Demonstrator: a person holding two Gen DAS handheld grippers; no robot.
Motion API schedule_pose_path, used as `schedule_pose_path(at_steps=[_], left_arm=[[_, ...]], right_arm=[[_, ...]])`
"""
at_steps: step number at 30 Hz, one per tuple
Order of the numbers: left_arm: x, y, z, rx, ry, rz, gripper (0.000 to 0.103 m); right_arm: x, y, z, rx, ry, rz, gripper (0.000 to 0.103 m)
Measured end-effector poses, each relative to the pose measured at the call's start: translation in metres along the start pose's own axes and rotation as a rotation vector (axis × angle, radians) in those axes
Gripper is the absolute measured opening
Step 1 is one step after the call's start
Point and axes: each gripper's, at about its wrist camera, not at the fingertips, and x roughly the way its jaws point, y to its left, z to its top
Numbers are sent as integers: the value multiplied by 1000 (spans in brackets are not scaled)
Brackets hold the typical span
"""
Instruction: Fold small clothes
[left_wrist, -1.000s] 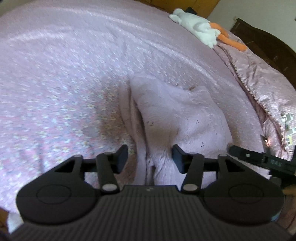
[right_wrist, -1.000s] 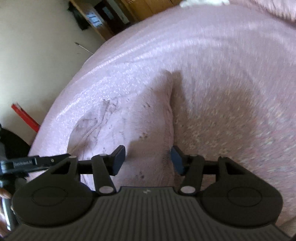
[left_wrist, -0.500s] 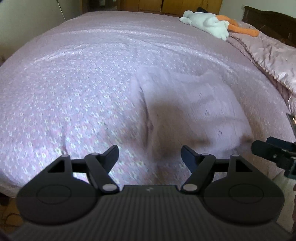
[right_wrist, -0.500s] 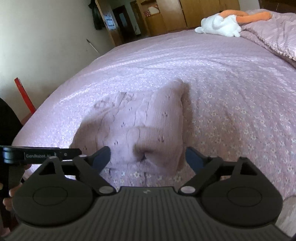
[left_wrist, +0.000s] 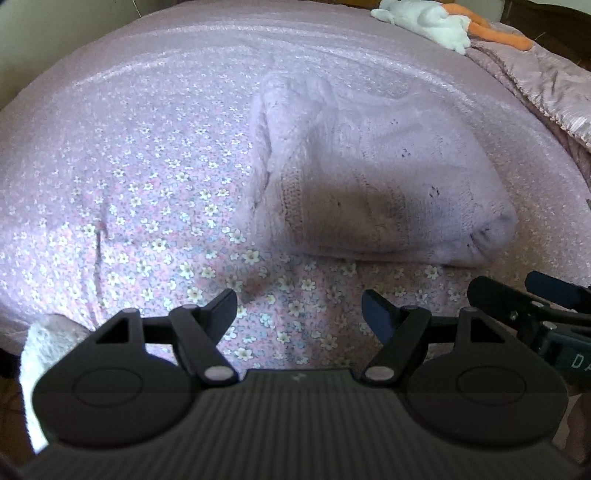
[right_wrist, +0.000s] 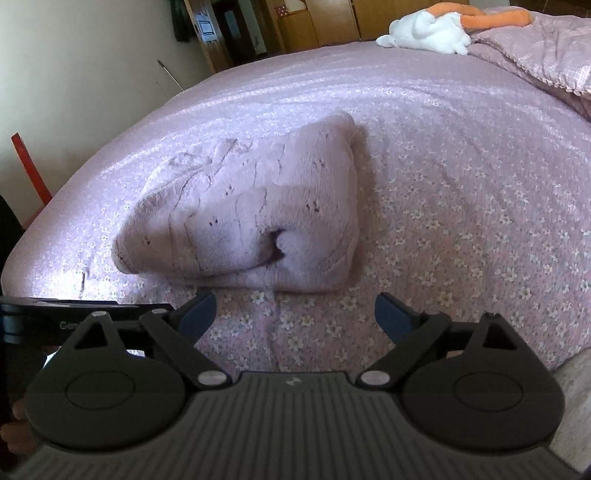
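**A:** Sweater (left_wrist: 373, 184) first, from the left wrist view: where is it, and what shape is it in?

**B:** It lies on the flowered bedspread (left_wrist: 147, 192) as a thick, compact bundle, layers stacked at its left edge. The left gripper (left_wrist: 299, 310) hangs over bare bedspread just short of it, fingers spread wide, nothing between them. The right gripper's tip shows at the lower right, also apart from the knit.

**A:** And the right wrist view?

**B:** Same sweater (right_wrist: 258, 221), doubled over with a rolled tuck at the near edge, rather lumpy. The right gripper (right_wrist: 295, 314) is wide apart too, empty, close to the bundle without touching. A stuffed toy (right_wrist: 432, 29) lies far off by the quilt (right_wrist: 546, 55).

**A:** So how far along?

**B:** I'd judge the folding done, or nearly; perhaps some smoothing remains. No other unfolded garment is clearly visible.
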Motion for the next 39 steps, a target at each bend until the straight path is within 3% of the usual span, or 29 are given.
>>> schedule_pose_path(at_steps=[39], left_arm=[[0, -3, -3, 22, -11, 33, 76]], right_arm=[[5, 5, -7, 5, 22, 15, 97]])
